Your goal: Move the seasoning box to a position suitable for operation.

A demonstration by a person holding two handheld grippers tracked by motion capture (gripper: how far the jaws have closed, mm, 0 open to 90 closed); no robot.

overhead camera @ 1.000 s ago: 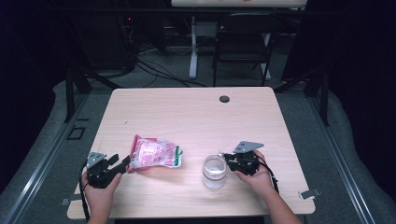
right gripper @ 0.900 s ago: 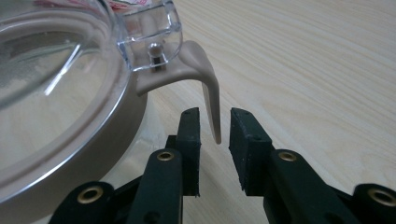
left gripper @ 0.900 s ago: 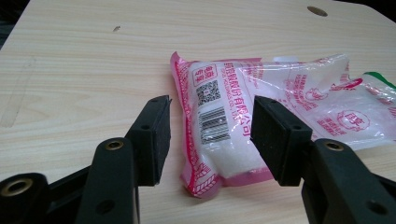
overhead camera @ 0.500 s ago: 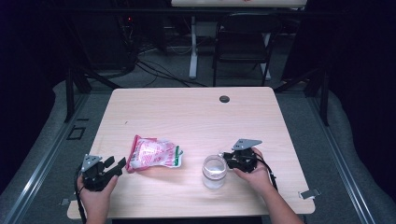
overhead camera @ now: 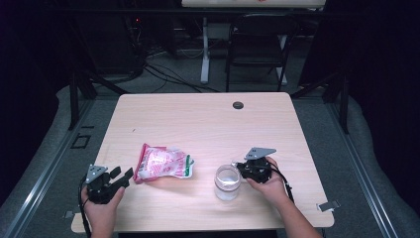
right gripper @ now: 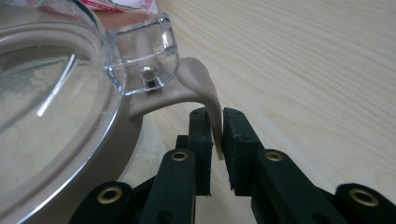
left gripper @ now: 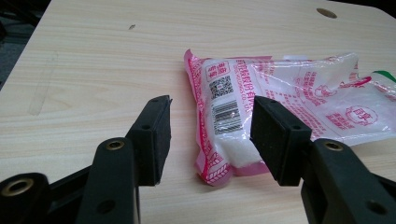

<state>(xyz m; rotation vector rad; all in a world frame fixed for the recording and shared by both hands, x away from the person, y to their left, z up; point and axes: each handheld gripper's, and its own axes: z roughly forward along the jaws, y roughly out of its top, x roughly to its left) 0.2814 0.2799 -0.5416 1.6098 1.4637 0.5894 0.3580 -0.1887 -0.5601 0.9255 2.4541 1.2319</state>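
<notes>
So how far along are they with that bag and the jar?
Early on, it seems. Done: the right claw has closed on the beige latch tab of the lidded jar. In hand: the left claw is open, aimed at the end of the pink-printed bag, not touching it. Left: the bag lies flat, apparently ungripped, and the jar's lid is down.
</notes>
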